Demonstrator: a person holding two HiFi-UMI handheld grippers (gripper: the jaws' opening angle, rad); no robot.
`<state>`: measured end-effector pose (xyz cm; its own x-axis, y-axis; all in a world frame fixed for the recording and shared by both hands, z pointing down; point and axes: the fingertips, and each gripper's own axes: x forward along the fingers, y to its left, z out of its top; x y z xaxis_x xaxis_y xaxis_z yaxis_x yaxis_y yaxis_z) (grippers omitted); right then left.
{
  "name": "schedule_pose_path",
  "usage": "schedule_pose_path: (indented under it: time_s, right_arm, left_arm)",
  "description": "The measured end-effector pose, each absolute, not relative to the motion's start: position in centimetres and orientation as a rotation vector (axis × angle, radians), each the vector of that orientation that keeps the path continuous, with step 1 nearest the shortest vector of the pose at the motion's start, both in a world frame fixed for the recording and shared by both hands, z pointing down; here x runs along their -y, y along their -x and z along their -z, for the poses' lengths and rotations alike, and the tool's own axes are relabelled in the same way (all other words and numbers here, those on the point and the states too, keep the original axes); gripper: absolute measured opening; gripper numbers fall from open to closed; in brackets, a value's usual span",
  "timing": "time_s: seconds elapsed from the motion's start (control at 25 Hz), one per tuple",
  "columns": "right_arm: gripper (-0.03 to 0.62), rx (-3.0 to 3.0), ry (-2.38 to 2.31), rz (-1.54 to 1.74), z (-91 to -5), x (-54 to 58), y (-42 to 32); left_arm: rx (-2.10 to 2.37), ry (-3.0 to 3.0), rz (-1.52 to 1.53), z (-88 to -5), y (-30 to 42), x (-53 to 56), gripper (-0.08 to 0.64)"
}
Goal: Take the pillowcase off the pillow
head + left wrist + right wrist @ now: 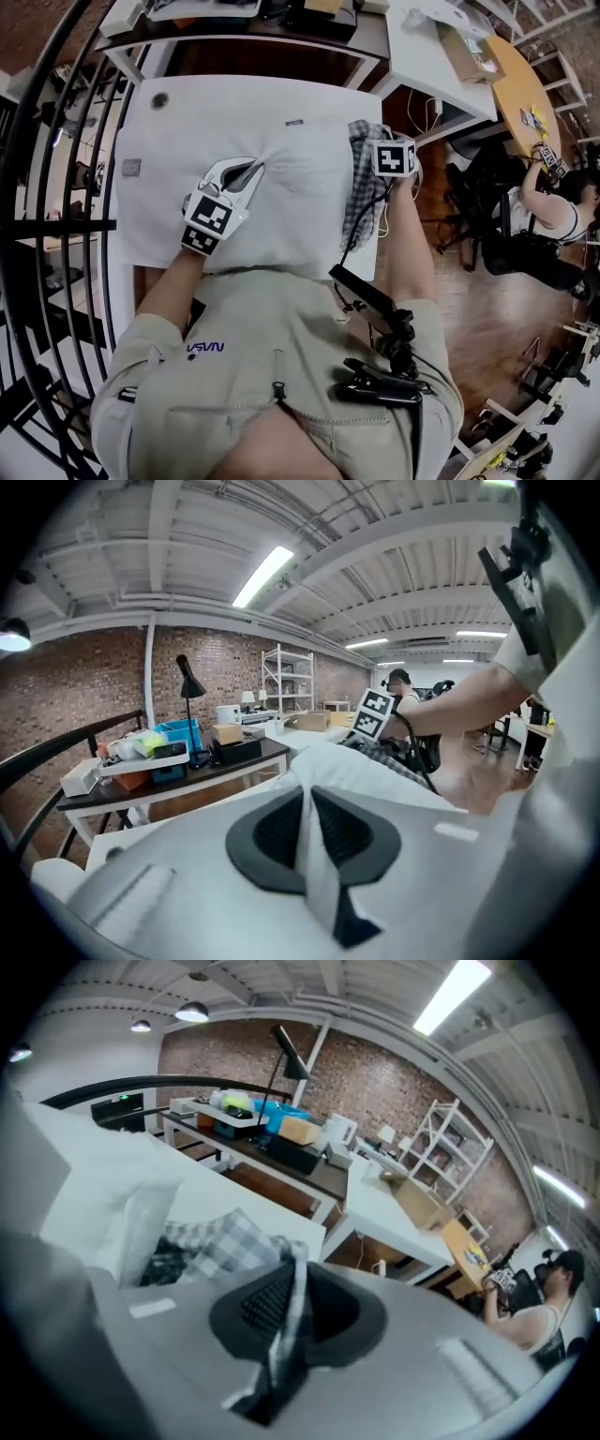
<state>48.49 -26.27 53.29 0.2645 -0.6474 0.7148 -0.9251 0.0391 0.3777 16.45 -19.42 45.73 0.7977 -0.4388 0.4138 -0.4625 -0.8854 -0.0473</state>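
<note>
Your shirt (pixel 281 328) fills the bottom of the head view. Right past it the pillow (pixel 362 178) lies flat on the white table (pixel 148 131), mostly inside its white pillowcase (pixel 300 206) — only the checked end pokes out on your right, near the table's right edge.

Your left gripper (pixel 307 841) is clamped on a raised fold of the pillowcase, with the white cloth pinched between the closed pads. Your right gripper (pixel 289 1316) is closed the same way on the checked fabric of the pillow itself.

Both look soft, light and floppy, so I doubt anything here fights you. Thin cloth can slide out of a pinch though (the white fold looks like one thin layer, hard to be sure). On the right, a pinch of cover alone may just stretch, so a deeper bite that catches some filling would probably hold better. The case's open hem by the checked end is the other sensible place to grab.

Room-wise, there's open floor off the right edge, so the pillow has space that way. Your left is tighter — a black railing (pixel 66 224) stands just beyond the table, and a cluttered desk (pixel 281 42) sits past the far edge.
</note>
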Motion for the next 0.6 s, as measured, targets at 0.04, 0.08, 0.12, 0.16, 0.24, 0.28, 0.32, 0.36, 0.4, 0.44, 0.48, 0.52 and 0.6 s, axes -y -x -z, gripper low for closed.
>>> schedule_pose_path:
  time_s: [0.04,0.08,0.12,0.16,0.24,0.28,0.32,0.36,0.4,0.44,0.48,0.52,0.6]
  right_arm:
    - [0.025,1.461,-1.665,-0.445,-55.0,25.6,-48.9]
    - [0.028,1.479,-1.646,-0.460,-56.4,25.3,-48.9]
    - [0.033,1.500,-1.640,-0.469,-57.5,25.0,-48.7]
    - [0.048,1.513,-1.651,-0.484,-58.4,24.6,-48.5]
    - [0.111,1.530,-1.709,-0.503,-58.8,23.9,-48.3]
    - [0.131,1.553,-1.741,-0.490,-58.0,23.6,-47.9]
    - [0.138,1.589,-1.772,-0.470,-56.6,23.2,-47.3]
    - [0.138,1.631,-1.801,-0.455,-55.2,22.5,-46.5]
    - [0.140,1.673,-1.824,-0.449,-53.8,21.3,-45.6]
    - [0.140,1.711,-1.835,-0.455,-52.9,19.8,-44.7]
    - [0.140,1.741,-1.827,-0.471,-52.4,18.1,-43.6]
    - [0.139,1.760,-1.801,-0.493,-52.5,16.3,-42.5]
    - [0.138,1.763,-1.716,-0.555,-54.3,12.6,-40.4]
  left_arm:
    - [0.733,-2.914,-0.672,-46.6,-16.5,19.9,0.020]
    - [0.725,-2.909,-0.694,-47.4,-16.6,20.3,0.025]
    - [0.714,-2.910,-0.715,-48.1,-16.9,20.7,0.030]
    - [0.702,-2.913,-0.731,-48.7,-17.3,21.1,0.047]
    - [0.683,-2.917,-0.742,-49.0,-17.9,21.8,0.103]
    - [0.679,-2.920,-0.736,-48.7,-18.1,22.1,0.140]
    - [0.679,-2.928,-0.721,-48.2,-18.1,22.1,0.166]
    - [0.683,-2.942,-0.700,-47.4,-18.0,21.8,0.192]
    - [0.690,-2.960,-0.679,-46.5,-17.7,21.3,0.208]
    - [0.697,-2.979,-0.662,-45.6,-17.2,20.5,0.219]
    - [0.704,-2.996,-0.655,-44.9,-16.7,19.5,0.233]
    - [0.704,-3.010,-0.662,-44.4,-16.2,18.2,0.239]
    - [0.664,-3.022,-0.732,-45.0,-15.4,14.9,0.265]
